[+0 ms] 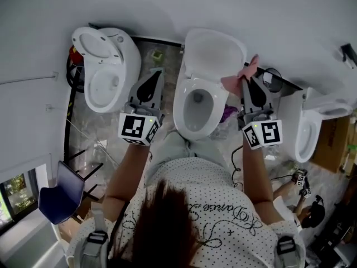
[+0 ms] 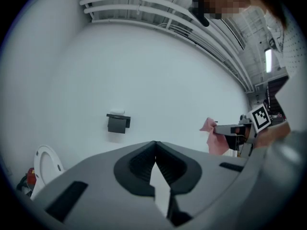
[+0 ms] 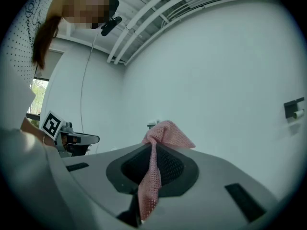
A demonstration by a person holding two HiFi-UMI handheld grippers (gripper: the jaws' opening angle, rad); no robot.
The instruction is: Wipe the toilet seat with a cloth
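Our left tool (image 1: 157,72) hangs left of the toilet seat (image 1: 179,106), jaws pressed together on nothing. Our right tool (image 1: 244,80) pinches the pink cloth (image 1: 233,82) (bunched, one corner sticking up) by the seat's far right rim, near the raised lid (image 1: 215,49).

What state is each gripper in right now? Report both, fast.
Left gripper: shut, nothing between its jaws.
Right gripper: shut on the pink cloth.
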